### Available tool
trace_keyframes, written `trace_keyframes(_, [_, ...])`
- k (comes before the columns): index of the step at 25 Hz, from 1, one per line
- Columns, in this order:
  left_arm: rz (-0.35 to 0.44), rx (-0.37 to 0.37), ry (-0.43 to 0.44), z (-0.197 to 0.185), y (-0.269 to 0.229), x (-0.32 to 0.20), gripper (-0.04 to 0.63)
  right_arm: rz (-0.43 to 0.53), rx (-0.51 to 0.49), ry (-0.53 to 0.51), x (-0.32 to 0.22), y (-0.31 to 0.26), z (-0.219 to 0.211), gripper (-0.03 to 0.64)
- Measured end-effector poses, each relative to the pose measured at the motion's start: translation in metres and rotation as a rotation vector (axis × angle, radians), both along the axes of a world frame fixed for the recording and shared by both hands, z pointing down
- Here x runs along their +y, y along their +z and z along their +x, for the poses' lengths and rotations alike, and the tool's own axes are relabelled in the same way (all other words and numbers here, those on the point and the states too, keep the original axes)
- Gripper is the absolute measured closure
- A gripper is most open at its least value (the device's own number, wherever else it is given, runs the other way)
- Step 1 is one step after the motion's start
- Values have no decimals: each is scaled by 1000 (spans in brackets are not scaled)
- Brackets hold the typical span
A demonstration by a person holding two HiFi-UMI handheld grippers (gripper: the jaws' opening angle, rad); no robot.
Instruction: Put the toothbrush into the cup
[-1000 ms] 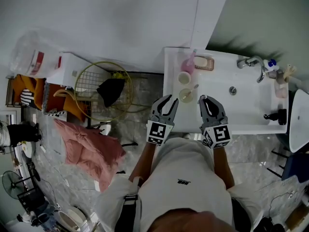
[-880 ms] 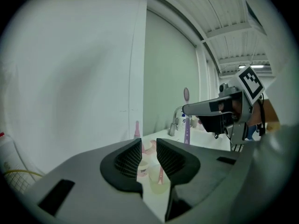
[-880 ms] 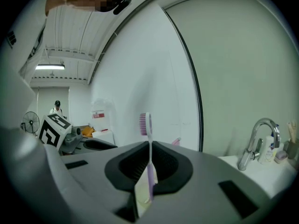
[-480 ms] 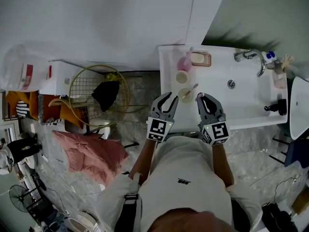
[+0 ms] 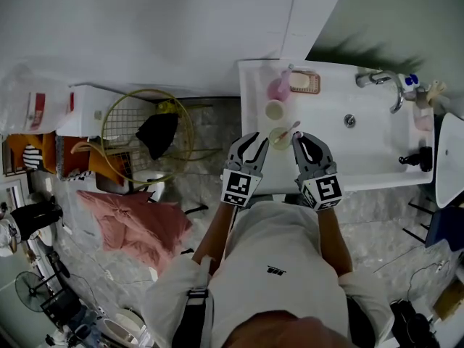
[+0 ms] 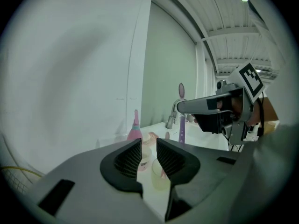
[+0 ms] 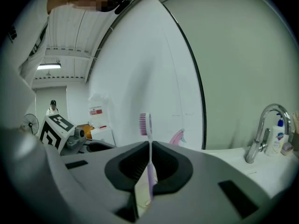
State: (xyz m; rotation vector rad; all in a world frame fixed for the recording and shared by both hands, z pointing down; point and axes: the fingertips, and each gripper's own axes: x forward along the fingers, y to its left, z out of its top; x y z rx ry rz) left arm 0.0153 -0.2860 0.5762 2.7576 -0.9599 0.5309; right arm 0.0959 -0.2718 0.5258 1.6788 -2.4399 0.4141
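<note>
Pink quilted fabric (image 5: pixel 134 223) lies crumpled on the marble floor at the far left, below a white box (image 5: pixel 81 112). Just right of them stands a round yellow wire basket (image 5: pixel 109 125) with a black cloth (image 5: pixel 156 133) lying in it.

Next comes the left gripper (image 5: pixel 253 145), hovering at the front left corner of the white sink (image 5: pixel 377 147). Its jaws stand a little apart with nothing between them, and its own view looks through the gap at the pale yellowish cup (image 5: pixel 278 138) on the sink's ledge. Behind that cup, toward the wall, sit a white cup (image 5: pixel 274 110), a pink bottle (image 5: pixel 279 90) and a soap dish (image 5: pixel 305 83).

Just right of the yellowish cup, the right gripper (image 5: pixel 304 143) is clenched on the toothbrush (image 7: pixel 150 167). It pinches the lilac handle so that the brush stands upright with the purple bristle head above the jaws. The brush hangs close by the cup; whether its lower end is inside cannot be told.

Farther right are the chrome tap (image 5: pixel 388 85) and a black object (image 5: pixel 416 158) at the sink's right edge.
</note>
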Motion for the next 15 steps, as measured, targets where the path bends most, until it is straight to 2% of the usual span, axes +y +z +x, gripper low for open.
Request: trace_keyframes(15, [-22,-23,-118,-10,13,-2,500,-59,-19,-145,-11,29,-21,575])
